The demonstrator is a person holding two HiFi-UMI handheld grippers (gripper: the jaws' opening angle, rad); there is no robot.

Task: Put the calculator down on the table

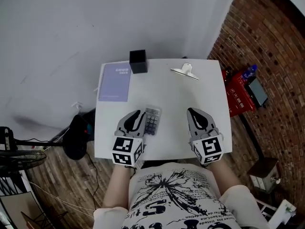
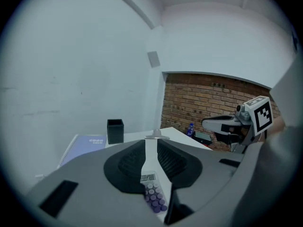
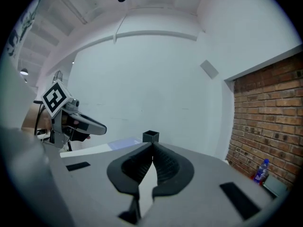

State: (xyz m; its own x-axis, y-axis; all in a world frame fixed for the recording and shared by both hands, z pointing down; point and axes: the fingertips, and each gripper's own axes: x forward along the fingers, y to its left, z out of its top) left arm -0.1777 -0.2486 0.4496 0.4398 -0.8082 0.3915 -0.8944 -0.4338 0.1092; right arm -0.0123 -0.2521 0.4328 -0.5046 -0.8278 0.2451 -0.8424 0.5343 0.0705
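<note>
- The person's printed shirt [image 1: 174, 194] fills the bottom of the head view. Just past it, both grippers reach out over the near edge of the white table [image 1: 171, 92].
- The left gripper [image 1: 139, 114] hovers above the table with its jaws a narrow slot apart. Nothing sits between the pads, and its own view looks down through that slot onto purple keys below.
- The calculator [image 1: 152, 120] lies flat on the table, keys up, just beside the left gripper's tips on their right. As far as either view shows, no pad touches it.
- The right gripper [image 1: 192, 112] has its jaws closed together at the tips and holds nothing. It hangs well apart from the calculator.
- Further back on the table are a lilac notebook [image 1: 115, 82], a black box [image 1: 137, 61] and a metal clip [image 1: 185, 71], all away from the grippers.
- Judged from this, the put-down itself looks done: the calculator rests on the table with the claw off it.
- What remains is probably only to draw the left gripper away, keeping its tips above the calculator so they do not nudge it.
</note>
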